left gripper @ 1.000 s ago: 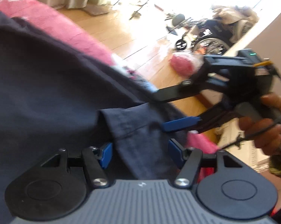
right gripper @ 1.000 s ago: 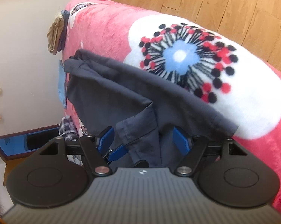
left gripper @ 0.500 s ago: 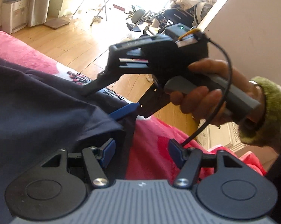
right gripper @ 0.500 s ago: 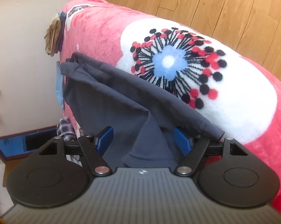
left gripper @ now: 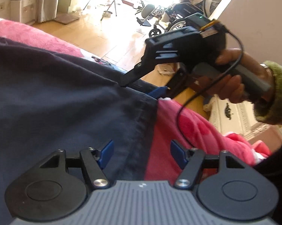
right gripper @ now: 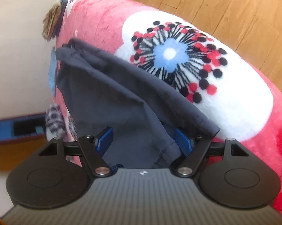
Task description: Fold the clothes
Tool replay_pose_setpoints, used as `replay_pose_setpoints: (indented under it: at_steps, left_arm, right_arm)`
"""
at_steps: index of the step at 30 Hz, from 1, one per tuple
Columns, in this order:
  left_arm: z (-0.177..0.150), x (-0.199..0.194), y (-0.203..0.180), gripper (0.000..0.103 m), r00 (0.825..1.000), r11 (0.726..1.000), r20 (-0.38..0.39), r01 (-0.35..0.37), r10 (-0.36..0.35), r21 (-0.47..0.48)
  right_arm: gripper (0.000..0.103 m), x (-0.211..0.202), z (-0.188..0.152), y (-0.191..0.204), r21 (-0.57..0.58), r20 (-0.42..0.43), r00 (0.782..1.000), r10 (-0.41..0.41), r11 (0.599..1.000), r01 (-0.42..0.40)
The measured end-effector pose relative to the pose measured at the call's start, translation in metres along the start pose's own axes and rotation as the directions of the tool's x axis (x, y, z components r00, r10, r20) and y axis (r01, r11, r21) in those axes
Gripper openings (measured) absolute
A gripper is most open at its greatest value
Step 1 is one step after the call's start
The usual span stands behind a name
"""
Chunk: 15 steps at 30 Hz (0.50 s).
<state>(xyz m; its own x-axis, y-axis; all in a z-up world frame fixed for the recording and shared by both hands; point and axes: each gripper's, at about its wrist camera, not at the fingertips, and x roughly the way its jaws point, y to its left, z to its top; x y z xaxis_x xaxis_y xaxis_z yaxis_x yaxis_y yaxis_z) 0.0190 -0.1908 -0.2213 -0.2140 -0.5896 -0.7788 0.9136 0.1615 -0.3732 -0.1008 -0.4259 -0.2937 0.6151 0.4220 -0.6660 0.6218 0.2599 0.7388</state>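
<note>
The far end of the dark navy garment (right gripper: 107, 93) bunches into folds whose layers are hard to tell apart, and the right wrist view is blurred at its left edge, so the checked cloth (right gripper: 53, 118) and the blue-fronted furniture (right gripper: 15, 127) by the wall stay indistinct; in the left wrist view the window glare washes out much of the room beyond. The left hand-held gripper (left gripper: 142, 152) is spread wide and released, its blue pads (left gripper: 107, 150) apart with the garment's hemmed edge (left gripper: 139, 123) lying between them, nothing clamped; to its right the right hand-held gripper (left gripper: 141, 88) is gripped by a hand (left gripper: 232, 82) in a green cuff, its black finger tip resting on the cloth and its blue finger at the garment's edge. Seen from its own camera, the right hand-held gripper (right gripper: 142, 140) is also wide open and released, a stitched corner of the garment (right gripper: 165, 148) hanging loose between its pads. The garment lies spread on a bed covered by a pink fleece blanket (right gripper: 107, 20) with a large white flower patch (right gripper: 234, 97); wooden floor (right gripper: 225, 5) runs beside the bed, and a wheelchair (left gripper: 176, 18) stands in the sunlit room.
</note>
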Motion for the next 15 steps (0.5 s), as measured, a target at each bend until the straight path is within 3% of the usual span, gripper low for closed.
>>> replay_pose_setpoints:
  at_steps: [3, 6, 7, 8, 12, 15]
  left_arm:
    - [-0.015, -0.014, 0.004, 0.068, 0.999, 0.998, -0.036, -0.005, 0.003, -0.056]
    - [-0.028, -0.032, 0.004, 0.068, 0.998, 0.995, -0.035, -0.058, 0.055, -0.077]
    - [-0.032, -0.039, 0.005, 0.068, 0.997, 0.993, -0.025, -0.078, 0.076, -0.084]
    - [-0.035, -0.045, 0.006, 0.068, 0.995, 0.99, -0.014, -0.1, 0.099, -0.095]
    - [-0.043, -0.061, 0.015, 0.068, 0.989, 0.977, 0.018, -0.142, 0.147, -0.159]
    - [-0.045, -0.064, 0.017, 0.068, 0.988, 0.974, 0.009, -0.153, 0.157, -0.168]
  right_arm:
    - [0.067, 0.003, -0.005, 0.005, -0.084, -0.003, 1.0, -0.026, 0.996, 0.026]
    - [0.035, 0.006, -0.011, 0.015, -0.197, 0.011, 0.996, -0.085, 0.977, 0.086]
    - [0.011, 0.007, -0.013, 0.017, -0.229, 0.016, 0.995, -0.102, 0.968, 0.103]
    - [0.004, 0.005, -0.015, 0.019, -0.25, 0.022, 0.994, -0.105, 0.962, 0.107]
    - [0.002, -0.015, -0.022, 0.035, -0.338, 0.104, 0.989, -0.108, 0.931, 0.137]
    - [0.002, -0.027, -0.017, 0.038, -0.333, 0.145, 0.984, -0.102, 0.932, 0.145]
